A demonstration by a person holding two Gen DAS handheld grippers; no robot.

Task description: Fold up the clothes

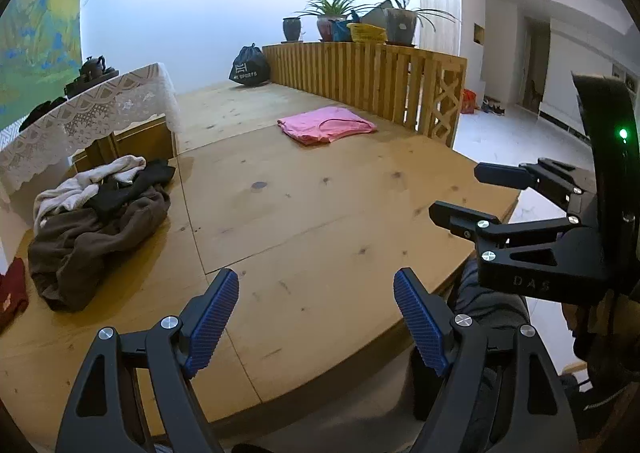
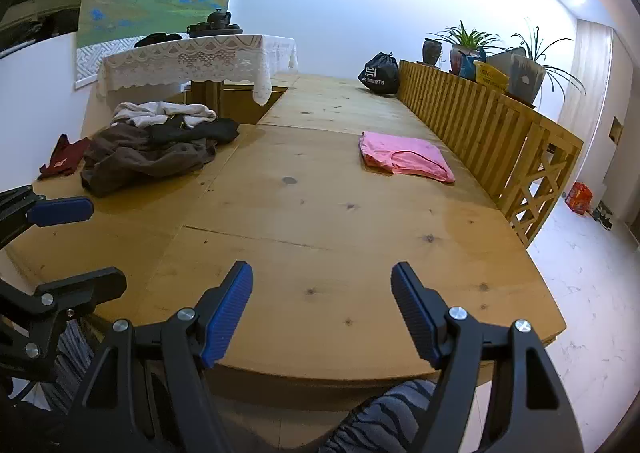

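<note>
Black bag by wooden railing reads "SPORTS"

White print on the black drawstring bag at the far end of the wooden platform shows a blocky "H" logo with "SPORTS" under it — the letters just before that word are too small to make out. The right gripper, seen from the left wrist camera, carries raised letters "DAS" on its black body. The yellow basket among the plant pots bears dark markings — unreadable.
</note>
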